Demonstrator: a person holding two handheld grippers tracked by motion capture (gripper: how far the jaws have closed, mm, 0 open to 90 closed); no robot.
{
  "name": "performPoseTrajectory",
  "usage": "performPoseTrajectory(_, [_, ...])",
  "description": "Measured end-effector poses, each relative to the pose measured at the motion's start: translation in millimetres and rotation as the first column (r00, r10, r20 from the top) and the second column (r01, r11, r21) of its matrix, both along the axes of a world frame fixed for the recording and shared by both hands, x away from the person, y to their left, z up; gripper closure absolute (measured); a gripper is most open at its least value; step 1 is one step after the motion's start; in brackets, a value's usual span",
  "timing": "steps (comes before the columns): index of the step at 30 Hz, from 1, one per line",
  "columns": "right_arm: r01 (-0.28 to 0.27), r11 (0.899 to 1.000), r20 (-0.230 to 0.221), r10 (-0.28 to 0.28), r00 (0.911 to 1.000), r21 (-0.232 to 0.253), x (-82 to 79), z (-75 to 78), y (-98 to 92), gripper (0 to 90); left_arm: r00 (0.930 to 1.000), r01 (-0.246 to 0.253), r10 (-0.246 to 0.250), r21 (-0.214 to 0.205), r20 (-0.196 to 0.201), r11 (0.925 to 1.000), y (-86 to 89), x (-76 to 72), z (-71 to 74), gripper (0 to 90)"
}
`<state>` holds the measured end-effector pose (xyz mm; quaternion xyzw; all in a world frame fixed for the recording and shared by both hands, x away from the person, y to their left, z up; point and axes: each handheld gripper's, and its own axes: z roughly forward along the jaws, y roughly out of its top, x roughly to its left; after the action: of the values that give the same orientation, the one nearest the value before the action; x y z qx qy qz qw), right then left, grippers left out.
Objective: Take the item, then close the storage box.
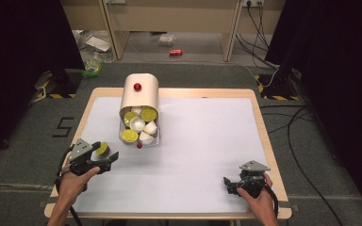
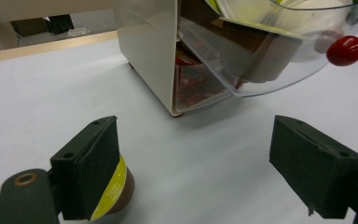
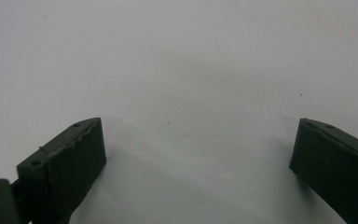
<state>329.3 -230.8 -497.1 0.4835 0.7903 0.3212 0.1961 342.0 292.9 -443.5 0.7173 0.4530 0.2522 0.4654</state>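
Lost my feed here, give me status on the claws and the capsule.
Left claw open, capsule lying against its left pad, loose. Right claw open, nothing in it, on the bare mat. Dispenser ahead, path clear.

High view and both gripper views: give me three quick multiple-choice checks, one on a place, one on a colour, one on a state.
1. Where is the loose lime-lidded capsule?
A. In the clear drawer
B. On the table against one jaw of the left gripper
C. Beside the right gripper

2. What colour is the knob on the clear drawer?
A. Red
B. Blue
C. Green

3. How is the right gripper?
A. Shut on a capsule
B. Open, nothing between its jaws
C. Shut, empty

Answers:
1 B: the capsule lies on the table by one jaw of the left gripper.
2 A: the knob on the drawer is red.
3 B: the right gripper has its jaws wide apart over bare table.
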Motion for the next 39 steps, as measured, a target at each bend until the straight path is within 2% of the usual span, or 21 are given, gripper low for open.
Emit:
performPoseTrajectory(5, [-0.001,1.000,0.005,0.001,1.0000,-0.001,0.0,-0.2,0.0,3.5,0.9999,0.015,-0.015,0.002,0.006,0.9999,-7.9,4.4,1.6,15.8])
performPoseTrajectory(21, [-0.003,1.000,0.005,0.003,1.0000,-0.003,0.1,-0.2,0.0,3.4,0.9988,0.030,-0.030,0.008,0.038,0.9995,-17.7,10.0,12.5,15.8])
performPoseTrajectory(35, [-0.003,1.000,0.004,0.003,1.0000,-0.002,0.1,-0.1,-0.2,3.4,0.9986,0.024,-0.024,0.003,0.048,0.9997,-18.9,14.6,17.4,15.8])
performPoseTrajectory(39, [-0.003,1.000,0.003,0.003,1.0000,-0.002,0.1,-0.1,-0.2,3.4,0.9985,0.027,-0.028,0.016,0.046,0.9995,-19.9,16.7,16.3,15.8])
